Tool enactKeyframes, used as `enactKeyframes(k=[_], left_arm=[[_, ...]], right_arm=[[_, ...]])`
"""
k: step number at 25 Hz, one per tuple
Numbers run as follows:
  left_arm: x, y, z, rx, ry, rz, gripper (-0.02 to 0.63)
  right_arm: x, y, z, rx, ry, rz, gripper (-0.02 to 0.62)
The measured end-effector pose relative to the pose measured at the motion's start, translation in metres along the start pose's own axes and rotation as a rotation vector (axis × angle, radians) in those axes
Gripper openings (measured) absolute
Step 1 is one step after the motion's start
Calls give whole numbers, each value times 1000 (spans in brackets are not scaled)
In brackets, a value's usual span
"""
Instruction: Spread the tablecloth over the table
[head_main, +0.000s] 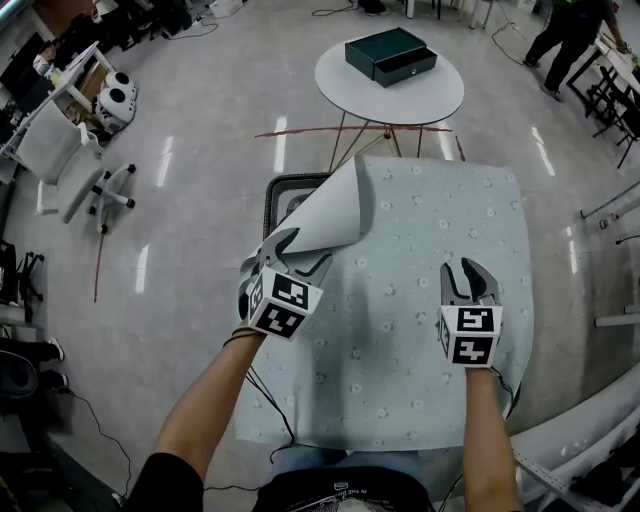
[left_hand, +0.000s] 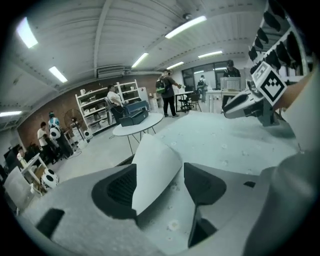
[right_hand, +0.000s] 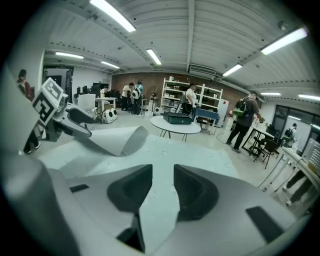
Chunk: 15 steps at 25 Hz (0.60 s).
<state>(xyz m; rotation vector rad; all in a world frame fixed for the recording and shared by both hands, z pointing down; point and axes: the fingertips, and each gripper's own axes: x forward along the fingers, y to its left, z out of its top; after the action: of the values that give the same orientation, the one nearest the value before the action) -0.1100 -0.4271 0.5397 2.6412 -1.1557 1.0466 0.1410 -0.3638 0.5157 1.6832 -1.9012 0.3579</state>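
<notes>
Already the tablecloth (head_main: 430, 300) covers most of the table (head_main: 283, 192), its far-left corner curled back between the left gripper's (head_main: 303, 252) parted, unclamped jaws; the right gripper (head_main: 466, 270) hovers half-open, empty. Next, likely, that corner needs pinching and drawing out flat.

Bright, even indoor light came from ceiling strip lights (right_hand: 115, 15). Glare streaks lay on the glossy floor (head_main: 200, 120) at 10 o'clock in head view. Shadows on the tablecloth (head_main: 430, 230) were soft. Both gripper views had heavy fisheye bend, dark vignetted corners and a slightly blurred foreground.
</notes>
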Motion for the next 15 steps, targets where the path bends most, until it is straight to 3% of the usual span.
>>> enactKeyframes(k=[9, 13, 15], left_arm=[[19, 23, -51, 389, 102, -40, 305], [29, 28, -64, 459, 113, -32, 302], [30, 31, -64, 477, 102, -11, 248]], right_arm=[[10, 63, -2, 19, 25, 35, 140], [13, 81, -6, 24, 38, 48, 140], [13, 89, -7, 21, 44, 55, 140]])
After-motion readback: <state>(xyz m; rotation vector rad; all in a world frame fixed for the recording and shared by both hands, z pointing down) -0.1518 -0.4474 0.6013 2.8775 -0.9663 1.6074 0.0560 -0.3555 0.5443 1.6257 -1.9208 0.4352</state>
